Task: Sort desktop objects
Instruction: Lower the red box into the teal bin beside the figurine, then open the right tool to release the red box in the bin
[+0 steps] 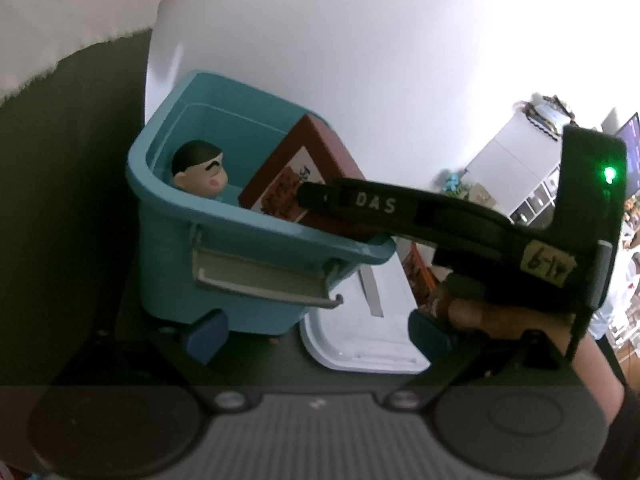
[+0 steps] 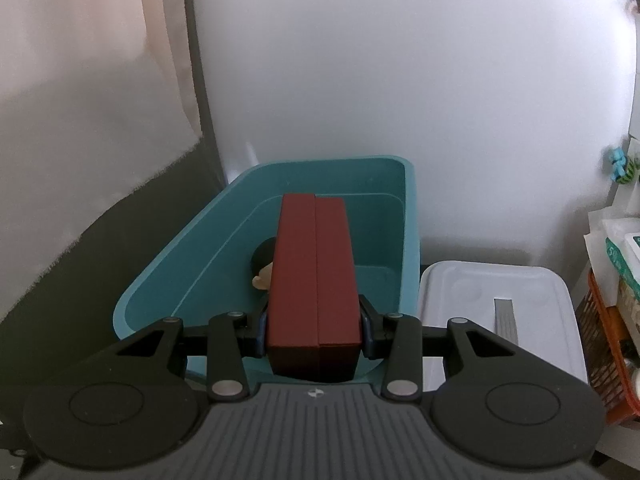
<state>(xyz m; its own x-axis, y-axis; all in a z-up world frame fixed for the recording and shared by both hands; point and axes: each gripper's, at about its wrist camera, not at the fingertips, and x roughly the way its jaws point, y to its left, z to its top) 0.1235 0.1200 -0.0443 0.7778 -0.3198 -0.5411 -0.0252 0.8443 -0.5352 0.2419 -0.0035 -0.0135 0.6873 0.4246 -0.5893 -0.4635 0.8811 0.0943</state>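
Note:
A dark red box (image 2: 314, 280) is clamped between the blue pads of my right gripper (image 2: 314, 330), tilted with its far end down inside the teal bin (image 2: 168, 280). A cartoon figurine (image 2: 262, 266) with black hair stands in the bin, half hidden behind the box. In the left wrist view the figurine (image 1: 200, 172) shows in the bin (image 1: 224, 264), and the box (image 1: 292, 168) leans over the rim in my right gripper (image 1: 310, 200). My left gripper (image 1: 318, 336) stands open in front of the bin's base with nothing held.
A white lidded container (image 2: 500, 308) sits right of the bin, touching it. An orange basket (image 2: 604, 340) with a tissue pack (image 2: 624, 256) stands at the far right. A white wall is behind, a dark surface to the left. A hand (image 1: 480, 316) holds the right gripper.

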